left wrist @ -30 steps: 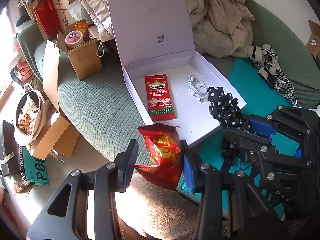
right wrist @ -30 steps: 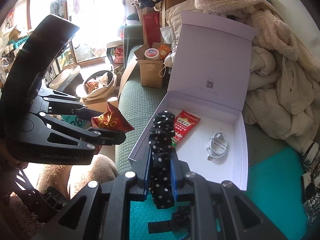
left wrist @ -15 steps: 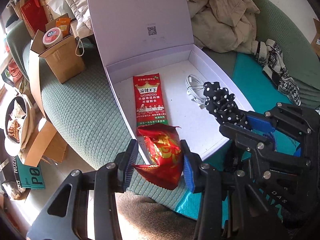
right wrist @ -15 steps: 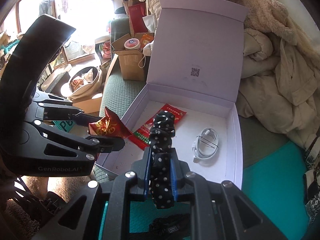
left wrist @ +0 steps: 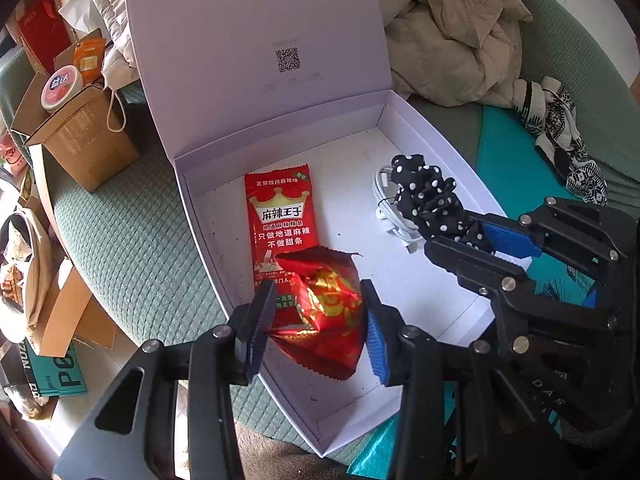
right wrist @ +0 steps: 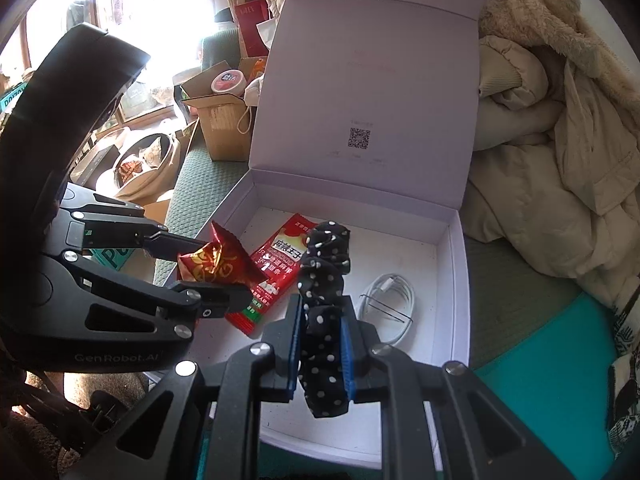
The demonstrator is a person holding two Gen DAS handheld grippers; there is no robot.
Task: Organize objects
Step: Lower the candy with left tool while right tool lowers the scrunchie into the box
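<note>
An open white gift box point(left wrist: 404, 120) point(right wrist: 456, 264) lies on the green sofa with its lid upright. Inside lie a flat red snack packet point(left wrist: 280, 216) point(right wrist: 284, 256) and a coiled white cable point(left wrist: 384, 200) point(right wrist: 388, 300). My left gripper point(left wrist: 316, 320) point(right wrist: 208, 268) is shut on a crinkled red and gold snack bag point(left wrist: 324, 308) point(right wrist: 216, 264), held above the box's near left part. My right gripper point(right wrist: 320, 344) point(left wrist: 464, 236) is shut on a black polka-dot scrunchie point(right wrist: 324, 304) point(left wrist: 428, 196), held above the box near the cable.
A brown cardboard box point(left wrist: 80, 136) with a pink-lidded tub point(left wrist: 60, 84) stands on the sofa left of the gift box. Beige coats point(right wrist: 560, 140) pile up at the right. A teal mat point(right wrist: 540, 360) and patterned cloth point(left wrist: 568, 148) lie right of the box.
Both grippers have moved forward with their loads, from short of the box's front edge to above its inside. The box now looks larger and closer.
</note>
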